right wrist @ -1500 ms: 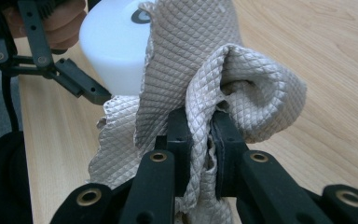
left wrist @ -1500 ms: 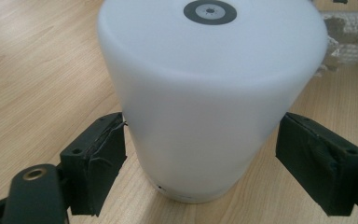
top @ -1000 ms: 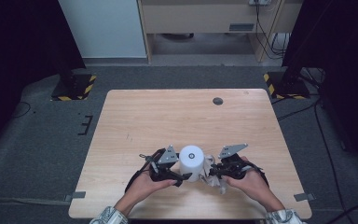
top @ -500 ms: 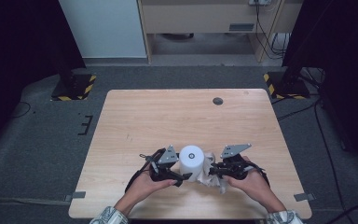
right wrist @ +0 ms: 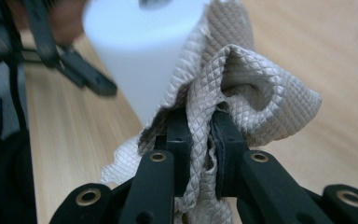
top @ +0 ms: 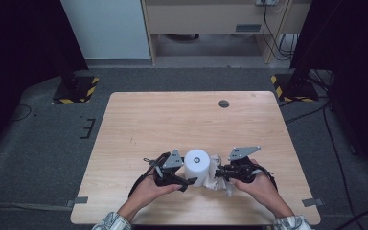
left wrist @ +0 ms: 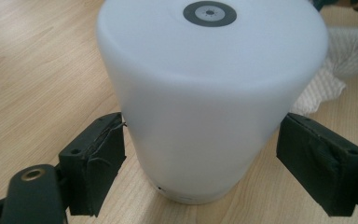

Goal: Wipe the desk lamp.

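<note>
A white matte cylinder [top: 196, 165] with a small grey ring on its top stands upright near the table's front edge. My left gripper [top: 186, 173] straddles its lower body; in the left gripper view the cylinder [left wrist: 205, 93] sits between the two pads, the left pad [left wrist: 98, 158] touching it and the right pad close against its side. A crumpled beige quilted cloth [top: 218, 176] lies against the cylinder's right side. My right gripper [right wrist: 200, 126] is shut on a fold of this cloth [right wrist: 242, 84], pressed to the cylinder [right wrist: 135, 46].
The light wooden table [top: 172, 120] has a small dark round disc [top: 224, 103] set in it at the back right. Dark floor, yellow-black striped stand feet and a cabinet lie beyond the far edge.
</note>
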Tool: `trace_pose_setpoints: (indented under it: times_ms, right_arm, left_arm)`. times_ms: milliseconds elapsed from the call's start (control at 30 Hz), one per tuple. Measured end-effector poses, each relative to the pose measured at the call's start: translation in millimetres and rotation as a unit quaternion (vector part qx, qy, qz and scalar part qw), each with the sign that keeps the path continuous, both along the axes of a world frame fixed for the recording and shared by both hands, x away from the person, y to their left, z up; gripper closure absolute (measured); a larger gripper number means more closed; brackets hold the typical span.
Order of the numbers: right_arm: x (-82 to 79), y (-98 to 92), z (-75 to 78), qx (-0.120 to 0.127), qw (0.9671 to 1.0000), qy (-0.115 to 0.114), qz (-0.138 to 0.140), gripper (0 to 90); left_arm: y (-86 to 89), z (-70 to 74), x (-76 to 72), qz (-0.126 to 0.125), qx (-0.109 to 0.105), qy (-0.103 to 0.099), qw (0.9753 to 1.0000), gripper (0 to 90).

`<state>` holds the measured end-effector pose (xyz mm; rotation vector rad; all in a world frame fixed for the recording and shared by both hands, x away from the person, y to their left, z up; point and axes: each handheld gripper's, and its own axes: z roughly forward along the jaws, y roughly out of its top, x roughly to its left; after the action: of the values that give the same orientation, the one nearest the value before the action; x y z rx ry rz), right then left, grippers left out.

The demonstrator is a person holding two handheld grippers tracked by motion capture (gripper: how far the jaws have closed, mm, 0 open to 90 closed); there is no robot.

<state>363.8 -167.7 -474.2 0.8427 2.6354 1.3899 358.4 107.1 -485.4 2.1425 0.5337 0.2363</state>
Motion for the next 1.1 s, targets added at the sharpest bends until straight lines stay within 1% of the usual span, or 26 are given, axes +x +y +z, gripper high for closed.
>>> trace_pose_setpoints:
  times_ms: [100, 167, 233, 400, 500, 567, 667, 800, 867, 933, 967, 1100]
  right_arm:
    - [1.1, -3.8, 9.9, 0.027, 0.9995, -0.012, -0.010, 80.0]
    - [2.5, -4.8, 12.6, 0.035, 0.9991, -0.016, -0.014, 80.0]
    - [4.5, -4.7, 12.2, 0.037, 0.9991, -0.014, -0.016, 80.0]
    - [12.8, -1.8, 5.6, 0.030, 0.9993, -0.006, -0.021, 80.0]
    - [15.5, 0.8, 0.0, 0.021, 0.9996, 0.001, -0.021, 80.0]
    - [17.5, 2.1, -5.9, 0.011, 0.9997, 0.009, -0.021, 80.0]
    - [19.6, 4.7, -12.7, -0.002, 0.9997, 0.014, -0.022, 80.1]
    - [21.0, 6.6, -18.5, -0.015, 0.9994, 0.023, -0.019, 80.1]
    - [21.7, 6.2, -19.6, -0.014, 0.9994, 0.026, -0.019, 80.1]
    - [21.9, 6.4, -17.6, -0.012, 0.9995, 0.022, -0.020, 80.1]
    - [22.1, 6.1, -15.1, -0.008, 0.9995, 0.021, -0.022, 80.1]
    - [27.1, 4.4, -0.6, 0.022, 0.9993, 0.005, -0.029, 80.0]
  left_arm:
    - [0.1, 0.1, 0.0, -0.001, 0.002, -0.001, 1.0000, 15.6]
    - [0.0, 0.1, 0.0, -0.001, 0.002, -0.001, 1.0000, 15.8]
    - [-0.1, 0.1, 0.0, -0.002, 0.002, -0.001, 1.0000, 16.0]
    - [-0.1, 0.1, 0.1, -0.002, 0.002, -0.001, 1.0000, 16.1]
    - [-0.2, 0.1, 0.1, -0.002, 0.002, -0.002, 1.0000, 16.0]
    - [-0.3, 0.1, 0.0, -0.002, 0.003, -0.002, 1.0000, 16.0]
    - [-0.1, 0.1, 0.0, -0.002, 0.003, -0.002, 1.0000, 16.0]
    - [-0.1, 0.1, 0.0, -0.002, 0.003, -0.003, 1.0000, 15.9]
    - [-0.1, 0.0, 0.0, -0.002, 0.003, -0.003, 1.0000, 15.9]
    - [-0.1, 0.0, 0.0, -0.002, 0.003, -0.003, 1.0000, 15.9]
    - [0.0, 0.0, 0.0, -0.002, 0.003, -0.003, 1.0000, 15.9]
    - [-0.1, 0.0, 0.0, -0.002, 0.003, -0.003, 1.0000, 15.9]
